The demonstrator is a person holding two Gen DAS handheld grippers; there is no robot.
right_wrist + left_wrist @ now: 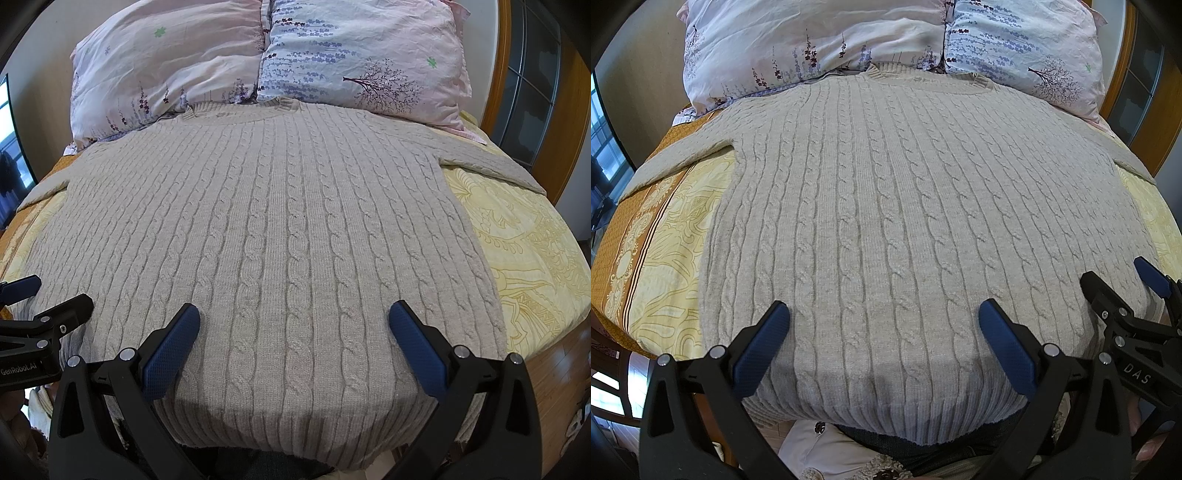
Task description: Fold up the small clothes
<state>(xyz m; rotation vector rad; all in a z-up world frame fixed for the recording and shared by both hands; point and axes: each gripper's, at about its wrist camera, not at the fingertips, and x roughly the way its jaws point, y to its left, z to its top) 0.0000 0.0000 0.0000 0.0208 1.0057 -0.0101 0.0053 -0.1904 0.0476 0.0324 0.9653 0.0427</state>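
A beige cable-knit sweater [886, 206] lies spread flat on the bed, collar [923, 75] toward the pillows, hem hanging over the near edge; it also fills the right wrist view [280, 236]. Its sleeves [672, 162] stretch out to both sides. My left gripper [882, 314] is open and empty, hovering over the lower left part of the hem. My right gripper [293, 314] is open and empty over the lower right part. The right gripper also shows at the left wrist view's right edge [1126, 288], and the left gripper at the right wrist view's left edge [48, 299].
Two floral pillows [820, 40] [362, 55] lie at the head of the bed. A yellow and orange patterned sheet [524, 251] covers the bed. A wooden headboard frame [502, 74] stands at right, wood floor [554, 369] beside the bed.
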